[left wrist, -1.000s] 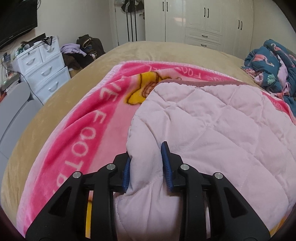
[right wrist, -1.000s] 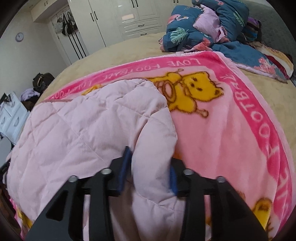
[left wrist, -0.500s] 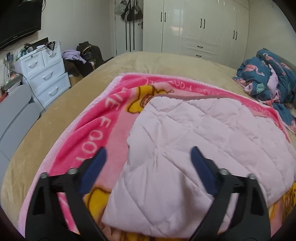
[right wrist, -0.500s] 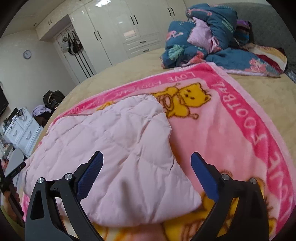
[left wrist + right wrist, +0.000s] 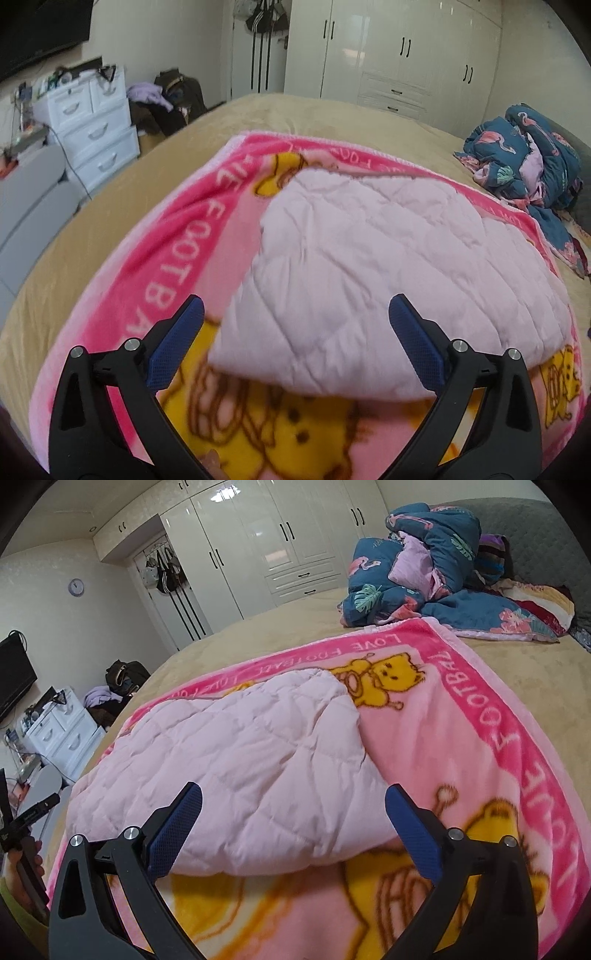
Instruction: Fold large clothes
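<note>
Left gripper (image 5: 295, 332): we see both black arms spread wide, blue pads (image 5: 177, 347) well apart and still parting, nothing pinched between them. It tilts downward.

Right gripper (image 5: 293, 818): same pose, blue pads (image 5: 413, 834) at full spread, nothing clamped, angled down.

At the left edge of the right wrist view we glimpse a hand (image 5: 22, 875) wrapped round black bars of the other gripper; its fingers are mostly cut off by the frame.
</note>
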`<state>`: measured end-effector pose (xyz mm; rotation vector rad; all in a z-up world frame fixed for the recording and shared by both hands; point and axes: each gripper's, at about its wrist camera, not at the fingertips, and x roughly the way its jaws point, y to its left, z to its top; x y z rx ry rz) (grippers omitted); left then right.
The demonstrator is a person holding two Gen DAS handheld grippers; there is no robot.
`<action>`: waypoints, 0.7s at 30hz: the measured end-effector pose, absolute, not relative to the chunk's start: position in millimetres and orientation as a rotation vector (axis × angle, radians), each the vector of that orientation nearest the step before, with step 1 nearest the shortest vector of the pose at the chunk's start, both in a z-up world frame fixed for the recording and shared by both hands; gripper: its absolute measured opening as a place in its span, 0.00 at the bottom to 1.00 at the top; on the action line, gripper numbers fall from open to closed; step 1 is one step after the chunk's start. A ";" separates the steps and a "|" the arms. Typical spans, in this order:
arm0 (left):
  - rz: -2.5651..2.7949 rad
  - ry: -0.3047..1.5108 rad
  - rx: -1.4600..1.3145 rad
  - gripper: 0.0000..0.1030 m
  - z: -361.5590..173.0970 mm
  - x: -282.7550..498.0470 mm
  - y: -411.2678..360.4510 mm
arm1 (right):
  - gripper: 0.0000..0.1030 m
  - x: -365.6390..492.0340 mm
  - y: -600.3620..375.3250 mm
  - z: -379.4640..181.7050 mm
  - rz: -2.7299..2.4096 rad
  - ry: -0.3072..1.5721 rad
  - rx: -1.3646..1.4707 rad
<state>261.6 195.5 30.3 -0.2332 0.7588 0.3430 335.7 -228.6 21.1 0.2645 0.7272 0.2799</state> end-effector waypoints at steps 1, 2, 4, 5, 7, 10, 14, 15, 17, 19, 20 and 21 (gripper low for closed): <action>0.341 0.768 -0.248 0.91 26.8 258.2 195.4 | 0.96 332.5 -229.3 17.4 0.275 0.736 0.279; 0.339 0.776 -0.258 0.91 24.1 255.7 195.1 | 0.96 330.6 -229.4 13.8 0.274 0.743 0.291; 0.339 0.799 -0.279 0.91 15.7 249.5 194.4 | 0.96 327.4 -229.4 3.9 0.266 0.767 0.311; 0.340 0.811 -0.290 0.91 10.6 245.9 193.9 | 0.96 325.3 -229.1 -0.8 0.259 0.779 0.315; 0.344 0.825 -0.305 0.91 3.0 239.6 193.1 | 0.96 321.6 -228.5 -9.8 0.246 0.799 0.329; 0.327 0.846 -0.393 0.91 -9.6 230.4 196.3 | 0.96 320.1 -227.1 -21.6 0.239 0.825 0.352; 0.274 0.850 -0.594 0.91 -26.1 221.6 204.8 | 0.96 319.0 -223.9 -36.1 0.233 0.855 0.392; 0.273 0.851 -0.640 0.91 -30.4 222.0 206.9 | 0.96 319.3 -224.2 -38.9 0.232 0.859 0.410; 0.263 0.846 -0.717 0.91 -36.5 225.6 210.9 | 0.96 321.4 -226.6 -45.8 0.237 0.869 0.472; 0.244 0.841 -0.817 0.91 -44.7 232.9 216.5 | 0.96 324.7 -229.7 -52.5 0.224 0.888 0.524; 0.234 0.839 -0.852 0.91 -47.3 236.3 218.3 | 0.96 326.6 -231.3 -55.5 0.214 0.894 0.548; 0.223 0.830 -0.895 0.91 -51.0 242.0 220.0 | 0.96 327.9 -232.5 -57.3 0.212 0.894 0.567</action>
